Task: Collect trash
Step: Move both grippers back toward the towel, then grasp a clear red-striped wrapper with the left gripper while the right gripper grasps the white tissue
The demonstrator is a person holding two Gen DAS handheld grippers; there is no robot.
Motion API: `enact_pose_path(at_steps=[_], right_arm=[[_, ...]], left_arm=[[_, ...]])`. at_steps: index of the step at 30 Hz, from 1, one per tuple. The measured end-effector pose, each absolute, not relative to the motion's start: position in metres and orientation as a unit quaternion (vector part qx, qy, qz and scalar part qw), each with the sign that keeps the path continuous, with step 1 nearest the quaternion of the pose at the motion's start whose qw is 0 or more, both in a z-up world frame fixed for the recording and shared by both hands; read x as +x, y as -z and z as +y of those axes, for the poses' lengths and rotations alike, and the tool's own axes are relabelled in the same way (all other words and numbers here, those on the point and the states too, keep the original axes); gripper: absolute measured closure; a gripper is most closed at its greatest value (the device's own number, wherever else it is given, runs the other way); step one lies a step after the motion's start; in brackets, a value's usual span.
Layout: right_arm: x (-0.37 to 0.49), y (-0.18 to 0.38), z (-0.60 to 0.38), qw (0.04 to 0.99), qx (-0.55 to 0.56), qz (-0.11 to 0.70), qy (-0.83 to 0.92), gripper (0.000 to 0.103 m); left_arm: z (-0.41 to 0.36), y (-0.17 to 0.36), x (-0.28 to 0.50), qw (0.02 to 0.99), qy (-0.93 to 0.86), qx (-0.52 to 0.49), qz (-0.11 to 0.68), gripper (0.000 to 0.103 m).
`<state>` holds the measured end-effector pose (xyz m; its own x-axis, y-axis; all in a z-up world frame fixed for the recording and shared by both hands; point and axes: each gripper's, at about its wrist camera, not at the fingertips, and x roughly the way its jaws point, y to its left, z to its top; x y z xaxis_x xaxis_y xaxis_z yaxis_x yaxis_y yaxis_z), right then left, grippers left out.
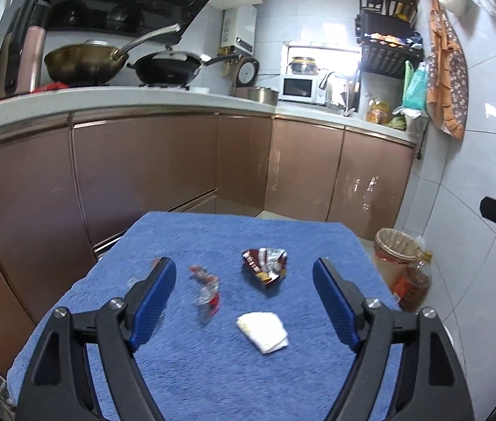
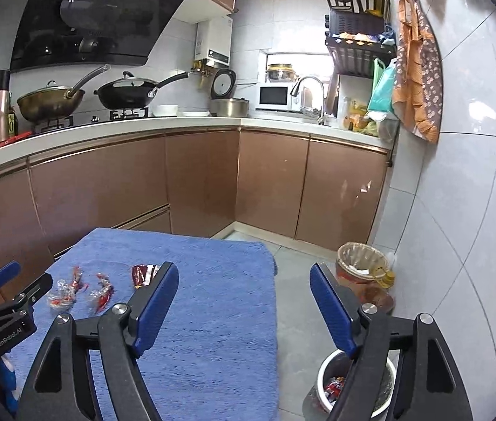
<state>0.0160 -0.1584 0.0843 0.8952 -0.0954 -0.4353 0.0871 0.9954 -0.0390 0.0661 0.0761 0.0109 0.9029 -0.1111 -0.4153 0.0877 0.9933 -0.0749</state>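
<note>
**Left jaws over the scraps, right over the bin**

My left gripper (image 1: 244,277) hangs released above the blue-towelled table (image 1: 191,379). Between its jaws lie, left to right, a clear twisted wrapper (image 1: 206,287), long axis running away from me, a white tissue (image 1: 263,331) nearest me, and a crumpled brown packet (image 1: 265,265) toward the far edge. My right gripper (image 2: 244,282), also released and empty, sits off the table's right edge, above the small bin (image 2: 356,386). I judge the left nearer

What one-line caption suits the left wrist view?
Open left gripper above blue towel bearing crumpled brown wrapper, clear wrapper, white tissue.
</note>
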Motion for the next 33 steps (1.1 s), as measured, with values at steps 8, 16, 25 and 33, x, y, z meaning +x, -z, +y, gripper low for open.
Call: enact_pose_path(at_steps=[8,16,25,33], right_arm=[[0.047,-0.058,-0.148,0.965,-0.002,0.261,0.022,0.027],[0.075,-0.021,-0.142,0.951,0.016,0.307,-0.027,0.027],[0.116,0.041,-0.119,0.915,0.055,0.383,-0.113,0.033],[0.142,0.079,-0.084,0.878,0.055,0.428,-0.205,0.041]], left_arm=[[0.106,0.025,0.084,0.965,0.037,-0.037,0.257,0.024],[0.119,0.065,0.101,0.948,0.071,-0.045,0.307,0.023],[0.114,0.08,0.159,0.929,0.104,-0.061,0.35,0.025],[0.102,0.109,0.238,0.9,0.115,-0.068,0.416,0.048]])
